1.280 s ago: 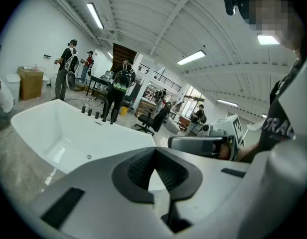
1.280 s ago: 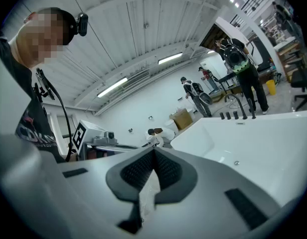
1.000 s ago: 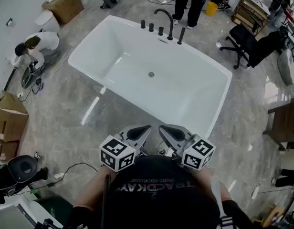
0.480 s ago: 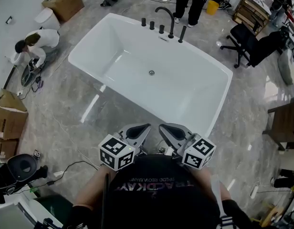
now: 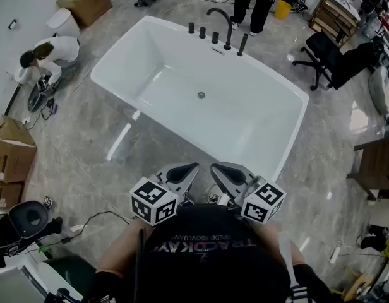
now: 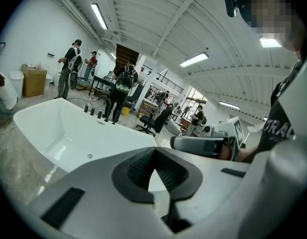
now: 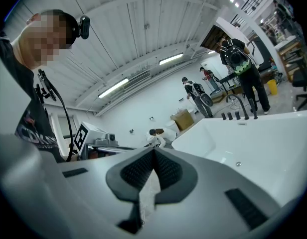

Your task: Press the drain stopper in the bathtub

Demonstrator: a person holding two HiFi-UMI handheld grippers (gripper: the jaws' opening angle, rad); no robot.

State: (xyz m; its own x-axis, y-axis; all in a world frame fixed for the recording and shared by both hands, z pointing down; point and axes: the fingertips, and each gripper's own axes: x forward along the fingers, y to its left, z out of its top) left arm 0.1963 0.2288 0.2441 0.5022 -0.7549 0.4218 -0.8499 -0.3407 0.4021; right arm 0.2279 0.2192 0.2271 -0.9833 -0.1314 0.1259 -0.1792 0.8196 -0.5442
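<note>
Head view: white rectangular freestanding bathtub (image 5: 245, 115) on grey marble-look floor (image 5: 87, 150); small round metal drain stopper (image 5: 201, 95) on the tub bottom near its middle, nearer the far side; curved black faucet (image 5: 220, 25) with black knobs on the far rim; left gripper (image 5: 189, 169) and right gripper (image 5: 218, 169) side by side close to the person's chest, outside the tub's near rim, well apart from the stopper; person in white (image 5: 46, 59) crouched by the left wall; black office chair (image 5: 324, 55) at upper right.

Left gripper view: jaw tips meet, only a small triangular gap under them, nothing gripped; tub and stopper beyond on the left; right gripper just beside on the right.

Right gripper view: jaws closed tip to tip, nothing held; tub interior with stopper at right.
</note>
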